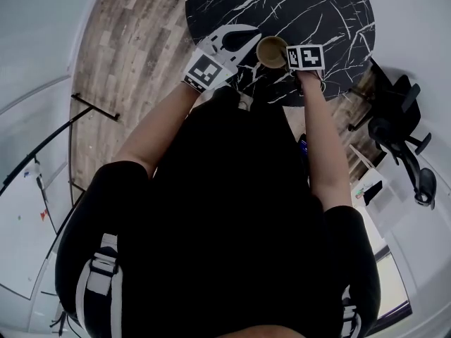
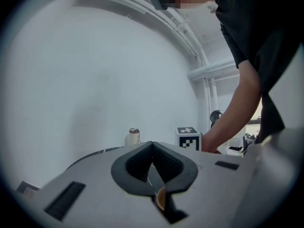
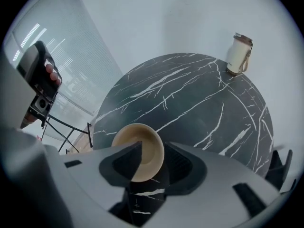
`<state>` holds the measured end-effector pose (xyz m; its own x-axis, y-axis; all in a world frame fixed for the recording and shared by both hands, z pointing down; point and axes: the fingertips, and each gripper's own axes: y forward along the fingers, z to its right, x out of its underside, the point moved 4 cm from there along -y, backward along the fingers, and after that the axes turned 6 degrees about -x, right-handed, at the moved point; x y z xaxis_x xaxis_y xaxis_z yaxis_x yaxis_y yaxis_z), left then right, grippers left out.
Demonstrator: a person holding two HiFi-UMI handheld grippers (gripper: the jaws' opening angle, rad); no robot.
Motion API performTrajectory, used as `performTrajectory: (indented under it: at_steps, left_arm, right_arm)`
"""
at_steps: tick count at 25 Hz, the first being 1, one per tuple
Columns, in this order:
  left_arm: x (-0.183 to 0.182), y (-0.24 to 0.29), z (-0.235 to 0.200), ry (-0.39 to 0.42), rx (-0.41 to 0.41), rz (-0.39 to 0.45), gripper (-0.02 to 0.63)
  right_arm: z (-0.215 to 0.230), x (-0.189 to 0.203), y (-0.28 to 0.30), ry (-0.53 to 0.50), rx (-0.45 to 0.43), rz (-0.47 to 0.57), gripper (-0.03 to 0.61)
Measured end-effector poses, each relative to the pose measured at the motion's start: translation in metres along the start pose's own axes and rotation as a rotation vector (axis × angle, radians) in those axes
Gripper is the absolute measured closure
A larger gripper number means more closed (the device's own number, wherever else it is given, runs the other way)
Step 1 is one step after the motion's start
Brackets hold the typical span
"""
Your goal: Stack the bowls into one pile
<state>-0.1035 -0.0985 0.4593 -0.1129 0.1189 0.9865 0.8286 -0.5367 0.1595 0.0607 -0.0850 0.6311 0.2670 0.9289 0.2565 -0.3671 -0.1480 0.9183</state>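
Note:
A tan bowl (image 1: 270, 51) stands on the round black marble table (image 1: 282, 5) near its front edge. In the right gripper view the bowl (image 3: 137, 148) sits upright with its near rim between the jaws of my right gripper (image 3: 155, 148), which is open: the right pad stands clear of the rim. That gripper's marker cube (image 1: 305, 56) hangs just right of the bowl. My left gripper (image 1: 252, 35) lies nearly level just left of the bowl, its jaws shut (image 2: 152, 145) with nothing between them. A sliver of the bowl (image 2: 160, 199) shows below its tips.
A cream bottle (image 3: 239, 54) stands at the table's far edge. An office chair (image 1: 402, 132) is on the right beside the table, a black metal stand (image 1: 91, 108) on the wooden floor to the left. The marble top (image 3: 190, 89) stretches beyond the bowl.

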Motion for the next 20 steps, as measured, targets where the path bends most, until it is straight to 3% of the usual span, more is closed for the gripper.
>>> performTrajectory:
  at_steps: [6,12,18,20]
  left_arm:
    - [-0.011,0.002,0.011,0.0,-0.043,0.001,0.609]
    - [-0.033,0.003,0.026,-0.003,-0.092,0.022,0.609]
    - [-0.062,0.007,0.04,0.007,-0.122,0.048,0.609]
    - [-0.07,0.008,0.044,0.018,-0.125,0.056,0.609]
  right_arm:
    - [-0.01,-0.011,-0.033,-0.05,-0.09,0.145,0.422]
    - [-0.043,-0.042,-0.108,-0.227,-0.22,0.495,0.394]
    - [-0.059,-0.045,-0.175,-0.332,-0.324,0.691,0.415]
    - [-0.065,-0.045,-0.195,-0.378,-0.34,0.74,0.484]
